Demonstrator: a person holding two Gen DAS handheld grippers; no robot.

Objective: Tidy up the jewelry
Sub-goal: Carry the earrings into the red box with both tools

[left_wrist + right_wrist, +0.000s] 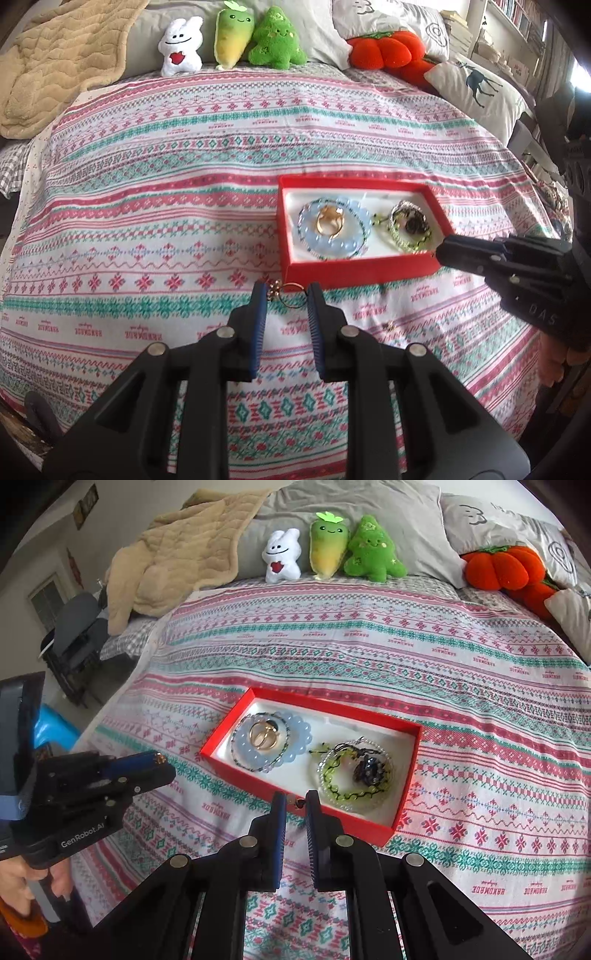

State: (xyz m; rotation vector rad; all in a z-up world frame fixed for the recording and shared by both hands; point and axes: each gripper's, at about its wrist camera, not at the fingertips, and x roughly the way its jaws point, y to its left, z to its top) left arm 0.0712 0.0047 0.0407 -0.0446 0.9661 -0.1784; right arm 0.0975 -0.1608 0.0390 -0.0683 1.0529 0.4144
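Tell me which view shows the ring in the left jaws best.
The left wrist view: the gold ring sits whole between the left gripper's blue pads, its beaded top beside the left pad. The right wrist view sees that gripper side-on, showing only a small gold glint at its tip.

We are in a home bedroom: a bed (184,184) under a patterned bedspread, grey pillows (351,502), a tan blanket (177,554), plush toys (236,40) lined along the head, and bookshelves (513,18) at the far right.
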